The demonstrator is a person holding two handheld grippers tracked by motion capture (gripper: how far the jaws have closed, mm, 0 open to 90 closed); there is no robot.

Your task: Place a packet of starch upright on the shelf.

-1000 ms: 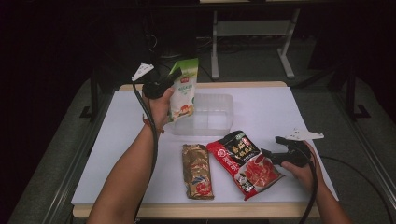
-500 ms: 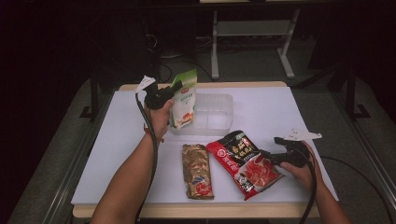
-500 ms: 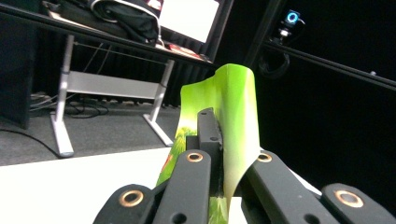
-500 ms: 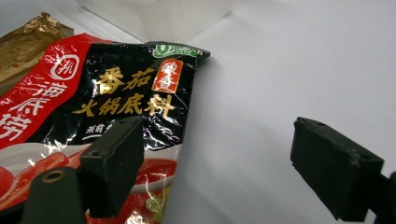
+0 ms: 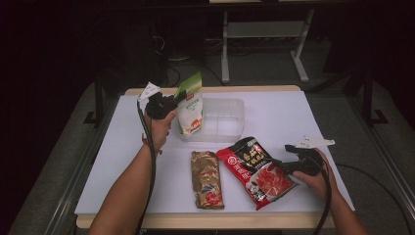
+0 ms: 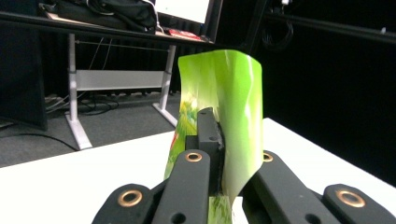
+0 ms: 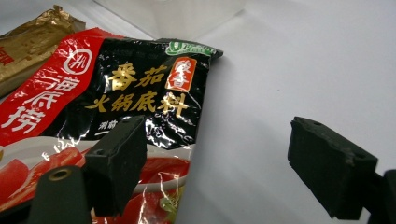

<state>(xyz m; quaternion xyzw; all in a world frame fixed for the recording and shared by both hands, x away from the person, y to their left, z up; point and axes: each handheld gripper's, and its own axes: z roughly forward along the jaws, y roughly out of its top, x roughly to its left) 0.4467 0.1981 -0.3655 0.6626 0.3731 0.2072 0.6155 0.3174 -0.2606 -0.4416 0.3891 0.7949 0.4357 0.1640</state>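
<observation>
The left hand-held gripper clamps the green pouch; the right hand-held gripper seemingly gapes empty.

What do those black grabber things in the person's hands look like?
Each is black. The left gripper and right gripper carry a pale three-cornered plate on top and trail a black cable. The jaws are blocky black bars with brass-coloured rivets. The forearms have no sleeves; a thin band circles the left wrist.

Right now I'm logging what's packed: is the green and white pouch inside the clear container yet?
Not settled inside. The left gripper holds the green and white pouch upright by its top, at the clear container's left end.
</observation>
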